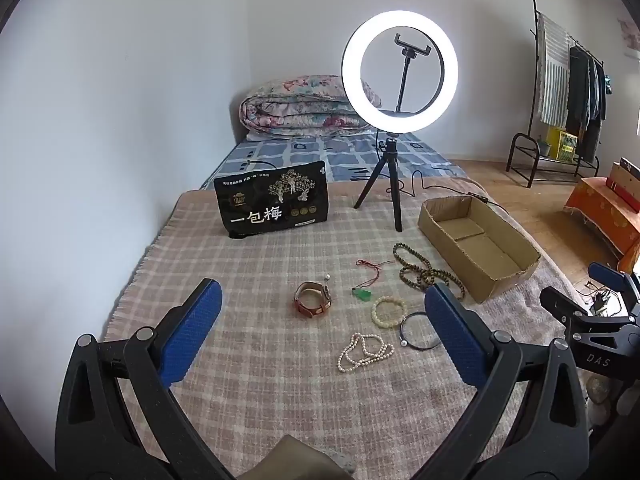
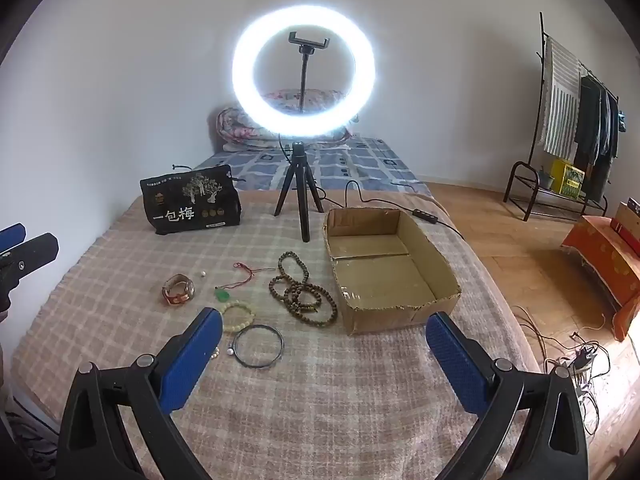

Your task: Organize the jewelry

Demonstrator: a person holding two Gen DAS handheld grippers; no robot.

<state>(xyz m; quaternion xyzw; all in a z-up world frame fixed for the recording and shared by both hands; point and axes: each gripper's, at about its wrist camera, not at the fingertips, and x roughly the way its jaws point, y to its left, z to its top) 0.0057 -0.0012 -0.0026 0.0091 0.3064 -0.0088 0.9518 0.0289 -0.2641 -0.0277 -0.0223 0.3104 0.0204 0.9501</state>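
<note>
Jewelry lies spread on a checked blanket [image 1: 280, 380]: a brown leather watch [image 1: 313, 300], a green pendant on a red cord [image 1: 362, 293], a cream bead bracelet [image 1: 389, 311], a black bangle [image 1: 419, 330], a white pearl necklace [image 1: 364, 351] and a long brown bead string [image 1: 424, 274]. An empty cardboard box [image 1: 478, 246] stands to their right. My left gripper [image 1: 324, 308] hovers open above the pieces, touching none. My right gripper [image 2: 324, 340] is open too, with the black bangle [image 2: 258, 346] and the box [image 2: 390, 276] ahead of it and nothing between its fingers.
A lit ring light on a small tripod [image 1: 394, 192] stands behind the jewelry, its cable trailing right. A black snack bag [image 1: 274, 200] stands at the back left. Beyond are a bed with a rolled quilt [image 1: 304, 108], a clothes rack [image 1: 568, 96] and a wooden floor with cables [image 2: 576, 356].
</note>
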